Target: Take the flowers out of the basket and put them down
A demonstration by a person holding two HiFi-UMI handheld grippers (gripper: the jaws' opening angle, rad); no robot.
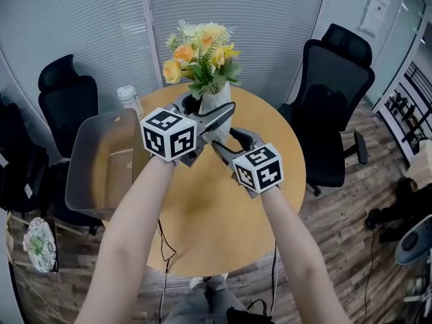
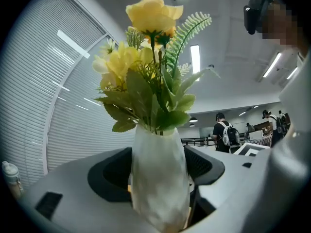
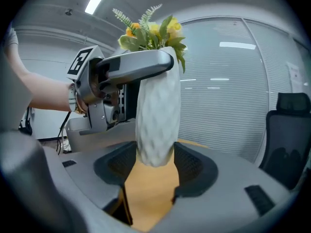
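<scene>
Flowers point(image 1: 201, 54) up in white vase point(image 1: 214, 103), pinched wide by left gripper point(image 2: 158, 178) higher up, right gripper point(image 3: 156, 157) at the base. Clear of grey basket point(image 1: 91, 147), above round table point(image 1: 202, 208). Lower straight, hold upright, seat base flat, then release.

Head view looks steeply down on the table point(image 1: 202, 214); both gripper views closely share the vase point(image 2: 160, 178).

Office meeting room.
Round wooden table point(image 1: 202, 211) ringed by black mesh swivel chairs point(image 1: 334, 106), grey slatted blinds point(image 1: 88, 19) on the walls, long ceiling strip lights point(image 2: 195, 58) overhead.
</scene>
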